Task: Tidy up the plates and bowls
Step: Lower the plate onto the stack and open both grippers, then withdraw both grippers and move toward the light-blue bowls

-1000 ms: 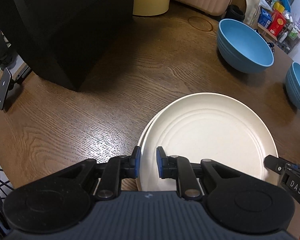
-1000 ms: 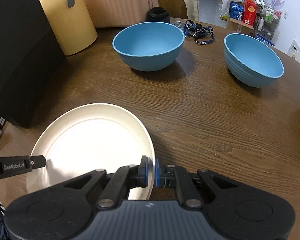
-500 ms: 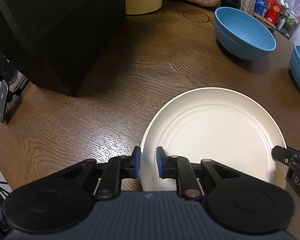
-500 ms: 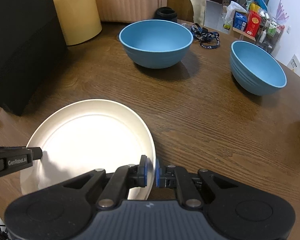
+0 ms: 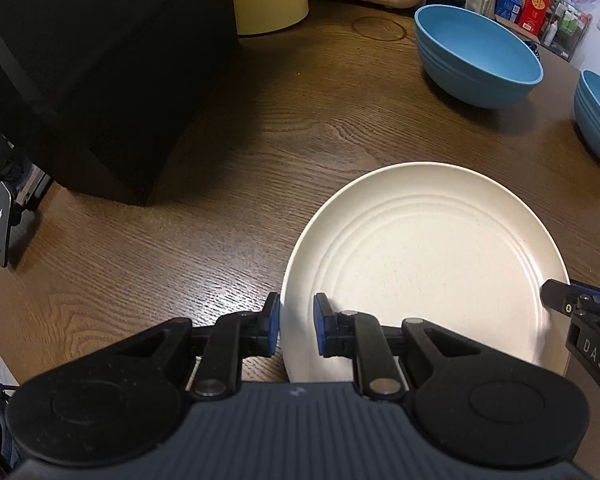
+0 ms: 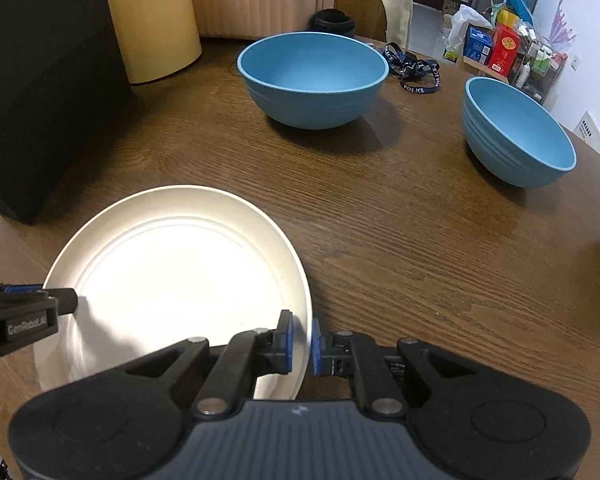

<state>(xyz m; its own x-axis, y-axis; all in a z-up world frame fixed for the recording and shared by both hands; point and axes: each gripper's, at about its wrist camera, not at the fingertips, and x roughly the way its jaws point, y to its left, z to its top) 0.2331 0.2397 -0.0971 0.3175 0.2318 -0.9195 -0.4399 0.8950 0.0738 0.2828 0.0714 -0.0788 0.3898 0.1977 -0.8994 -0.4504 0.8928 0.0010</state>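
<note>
A cream plate (image 5: 424, 264) lies on the wooden table (image 5: 180, 240); it also shows in the right wrist view (image 6: 172, 280). My left gripper (image 5: 296, 330) is shut on the plate's left rim. My right gripper (image 6: 300, 342) is shut on the plate's right rim. Each gripper's tip shows in the other's view, at the plate's far edge. A large blue bowl (image 6: 312, 80) stands at the back of the table, and a second blue bowl (image 6: 516, 132) stands to its right. Both bowls are upright.
A big black box (image 5: 80, 60) stands at the left, close to the plate. A yellow container (image 6: 152, 20) stands behind it. A lanyard (image 6: 414, 70) lies behind the large bowl. A phone on a stand (image 5: 2, 224) is off the table's left edge.
One second ago a second plate's rim showed under the held plate; now a single rim shows. The plate with both grippers has shifted relative to the table.
</note>
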